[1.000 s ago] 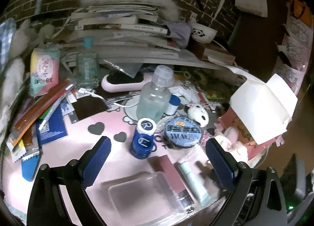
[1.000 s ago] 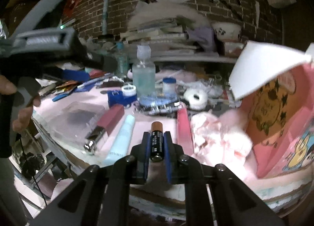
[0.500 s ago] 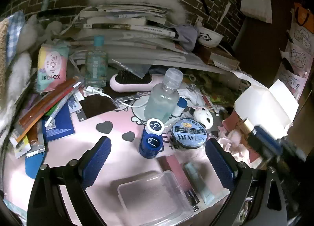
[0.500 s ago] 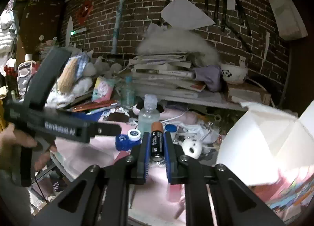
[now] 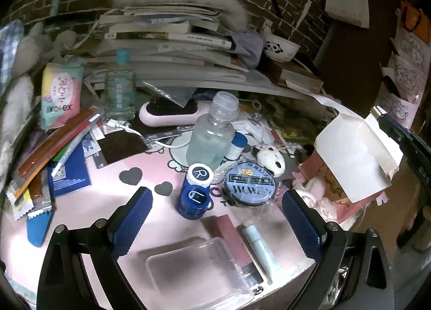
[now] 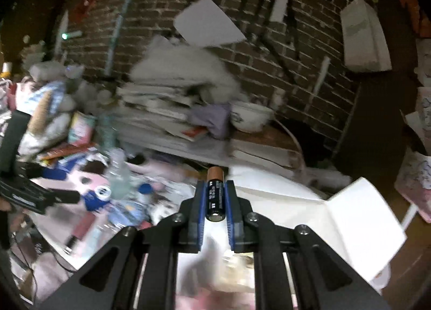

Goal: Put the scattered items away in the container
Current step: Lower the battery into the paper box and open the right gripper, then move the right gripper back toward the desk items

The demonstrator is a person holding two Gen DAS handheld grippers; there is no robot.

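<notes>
Right tongs: my right tongs (image 6: pixel 215 202) are clamped on a black cylindrical battery with a copper-coloured tip (image 6: pixel 215 193), tip pointing away from me.
Battery position: I see it above the white folded flaps of the pink cartoon-printed paper box (image 6: pixel 350 218); that view is blurred.
Left tongs: my left tongs (image 5: pixel 215 218) are spread wide, holding nothing, over the pink worktop (image 5: pixel 89 210).
Between the pads: a blue contact-lens case with white "R" cap (image 5: pixel 196 191), at 12 o'clock.
Near edge: a clear plastic lidded case (image 5: pixel 196 275) at 6 o'clock.
Box from left view: at 3 o'clock.
</notes>
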